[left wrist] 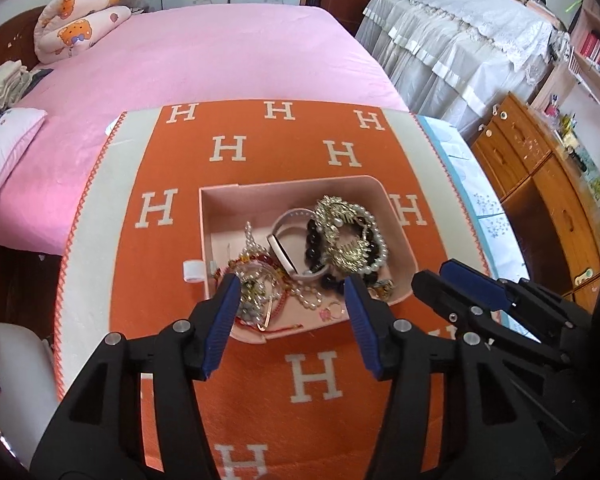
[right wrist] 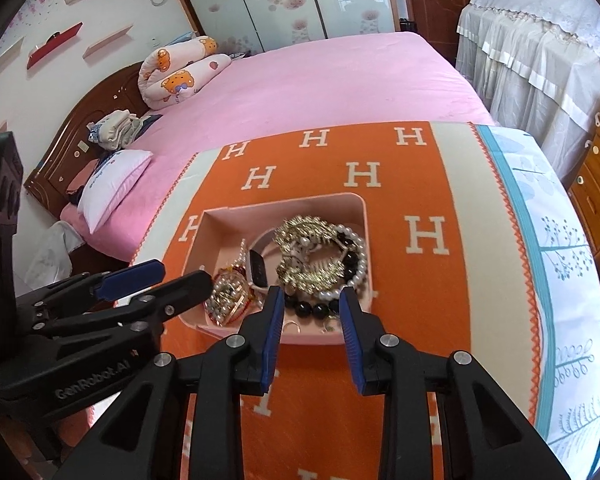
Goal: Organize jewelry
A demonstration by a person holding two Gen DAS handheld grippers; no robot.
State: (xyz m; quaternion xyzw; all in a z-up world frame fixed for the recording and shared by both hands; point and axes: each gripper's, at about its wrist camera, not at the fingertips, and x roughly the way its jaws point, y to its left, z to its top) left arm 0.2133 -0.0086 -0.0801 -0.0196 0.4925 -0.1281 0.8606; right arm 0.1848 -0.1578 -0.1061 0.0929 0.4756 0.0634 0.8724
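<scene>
Tangling is the chief risk, because the jewelry lies heaped in 1 pink tray that sits on the orange H-patterned blanket covering the bench. Inside the tray, a gold leaf-shaped hair comb rests on a pearl bracelet and a black bead bracelet toward the tray's right side, a white smartwatch band stands in the middle, and a knot of pearl strands, red cord and gold chain fills the tray's near left corner. Both tools hover just in front of the tray's near wall: the left tool stands wide and empty, and the right tool is likewise spread apart and holds nothing. Closing on 1 strand would probably drag its neighbours along, since the pieces overlap and the comb's teeth may snag the pearls. A lift could also tip or slide the light tray on the soft blanket. Small rings near the tray's front wall look easy to pinch badly and flick out.
</scene>
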